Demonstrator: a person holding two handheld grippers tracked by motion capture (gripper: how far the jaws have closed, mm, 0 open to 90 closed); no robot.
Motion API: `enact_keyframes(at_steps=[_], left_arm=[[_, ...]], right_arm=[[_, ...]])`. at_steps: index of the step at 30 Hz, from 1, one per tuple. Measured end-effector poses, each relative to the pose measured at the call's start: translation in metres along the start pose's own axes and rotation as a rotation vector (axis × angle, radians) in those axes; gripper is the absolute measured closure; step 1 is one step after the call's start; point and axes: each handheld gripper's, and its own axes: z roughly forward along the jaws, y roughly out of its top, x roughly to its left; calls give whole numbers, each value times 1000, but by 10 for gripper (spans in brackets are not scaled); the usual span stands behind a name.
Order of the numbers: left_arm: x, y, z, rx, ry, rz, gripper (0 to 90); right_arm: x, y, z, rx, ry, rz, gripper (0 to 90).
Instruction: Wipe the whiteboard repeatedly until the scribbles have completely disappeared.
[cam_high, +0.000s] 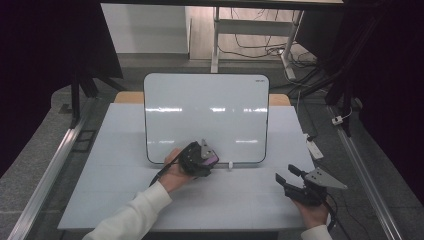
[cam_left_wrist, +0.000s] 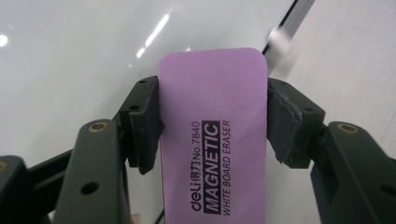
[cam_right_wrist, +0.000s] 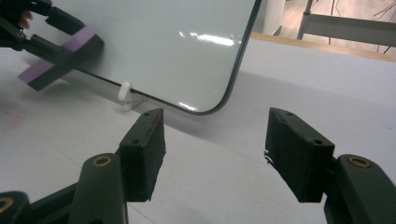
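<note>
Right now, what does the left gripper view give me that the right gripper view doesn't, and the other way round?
Left gripper view alone: the black print on the purple rectangular eraser, reading magnetic white board eraser, and both pads pressing its long sides. Right gripper view alone: the right gripper open with nothing between its jaws, and the whiteboard's rounded lower corner. Both share: the glossy whiteboard, the small white plastic foot at its bottom edge, and the eraser.

A pale table top (cam_high: 125, 200) stands on a grey floor (cam_high: 35, 150). Beyond the table a white desk frame (cam_high: 252, 27) stands among loose black cables (cam_high: 260, 50). Dark curtains (cam_high: 45, 45) hang either side. Metal rails (cam_high: 47, 175) flank the table.
</note>
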Motion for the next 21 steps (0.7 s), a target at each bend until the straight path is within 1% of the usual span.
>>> enact_keyframes(at_steps=[3,5,6,7,10,11,15,21], left_arm=[[7,-8,-7,1,17,-25,407],[12,-10,-10,-11,6,-57,407],[14,-10,-10,-19,2,-68,406],[14,-10,-10,-22,2,-68,406],[11,-5,-9,-25,27,-52,406],[10,-3,-8,-28,25,-50,407],[2,13,2,-34,-1,-29,406],[-15,43,21,-49,-58,10,406]], right_arm=[[1,1,0,1,-1,-2,373],[1,1,1,0,1,-6,373],[1,1,1,1,-1,-6,373],[1,1,1,1,-2,-6,373],[1,1,1,0,2,-5,373],[1,1,1,1,-1,-5,373],[0,1,1,-2,1,-3,373],[0,1,1,-3,1,-3,373]])
